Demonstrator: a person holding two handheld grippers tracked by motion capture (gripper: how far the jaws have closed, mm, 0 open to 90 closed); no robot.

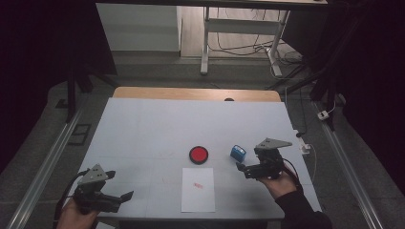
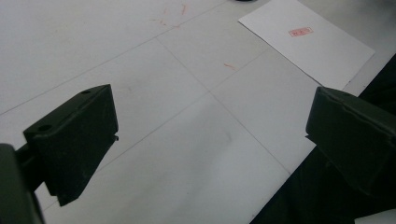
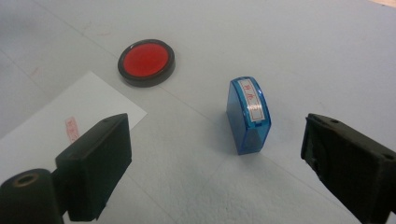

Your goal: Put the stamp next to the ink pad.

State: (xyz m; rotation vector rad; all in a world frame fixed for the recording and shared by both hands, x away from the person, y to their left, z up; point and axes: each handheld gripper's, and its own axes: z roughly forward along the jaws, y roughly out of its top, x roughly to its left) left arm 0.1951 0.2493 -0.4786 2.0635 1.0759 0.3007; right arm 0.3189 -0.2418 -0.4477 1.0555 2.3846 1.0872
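The blue stamp [image 3: 249, 115] stands upright on the table [image 1: 143, 124], just right of the red ink pad [image 1: 198, 154] and up and to the right of the paper [image 1: 198, 189], which already carries a red print [image 1: 198, 185]. The right gripper [image 1: 246, 169] sits just beside the stamp, on its near side, its jaws spread wide with nothing between them; in the right gripper view the stamp stands free beyond the jaw tips. Well to the left of the paper, the left gripper [image 1: 125, 196] hovers by the table's near edge, jaws wide and empty too.

The stamp looks tall and narrow, so I'd worry about the right gripper: a careless swing of either jaw would likely tip it over. A jaw dragged across the paper could shift the sheet or smear the print if the ink is wet.
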